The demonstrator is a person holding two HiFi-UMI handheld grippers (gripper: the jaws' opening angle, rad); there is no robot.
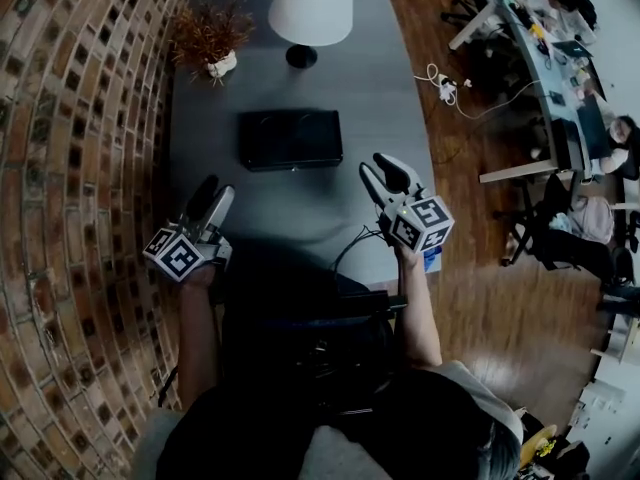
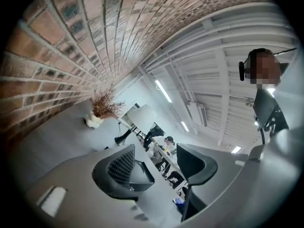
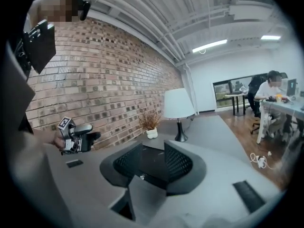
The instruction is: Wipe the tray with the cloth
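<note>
My left hand-held gripper (image 1: 218, 190) is wide and empty. My right hand-held gripper (image 1: 378, 168) is narrow and empty too. Both hang over the near edge of the counter (image 1: 385, 88). The tray (image 1: 290, 138) sits mid-counter. It looks stiff and slippy, so I'd pin its rim. I see no cloth.

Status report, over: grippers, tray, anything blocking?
Left gripper open, empty. Right gripper narrowly open, empty. Tray centre table, untouched; cloth not in view. Lamp beyond tray, not blocking.
</note>
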